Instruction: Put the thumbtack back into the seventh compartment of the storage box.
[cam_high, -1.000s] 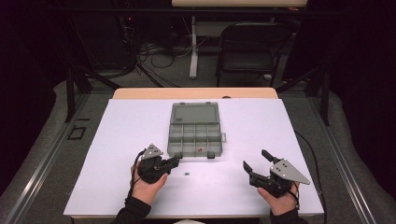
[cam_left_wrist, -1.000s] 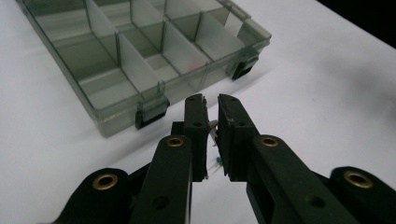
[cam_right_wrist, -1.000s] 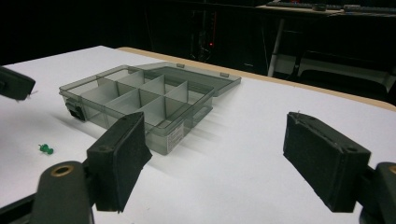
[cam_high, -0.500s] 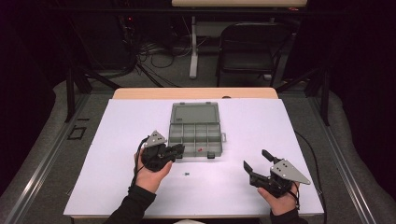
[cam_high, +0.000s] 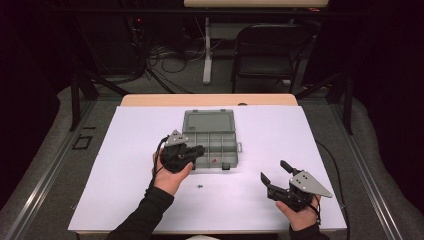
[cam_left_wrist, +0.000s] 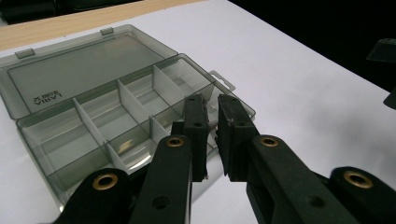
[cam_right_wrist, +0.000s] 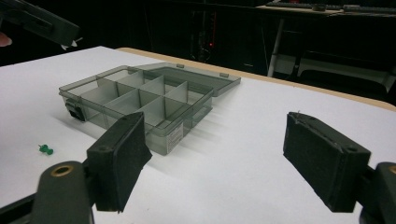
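Hovering over the near row of the open compartment box (cam_high: 209, 141), the left gripper (cam_left_wrist: 212, 123) is pressed together, apparently pinching a small pin for dropping in. Right gripper (cam_high: 276, 172) rests spread on the tabletop (cam_high: 125, 150); a green pushpin (cam_high: 199, 187) lies just before the box.

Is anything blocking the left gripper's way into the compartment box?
Nothing visible. The lid lies folded back flat, the compartments stand uncovered, and the left gripper hovers, jaws shut, at the compartment box's near-left corner.
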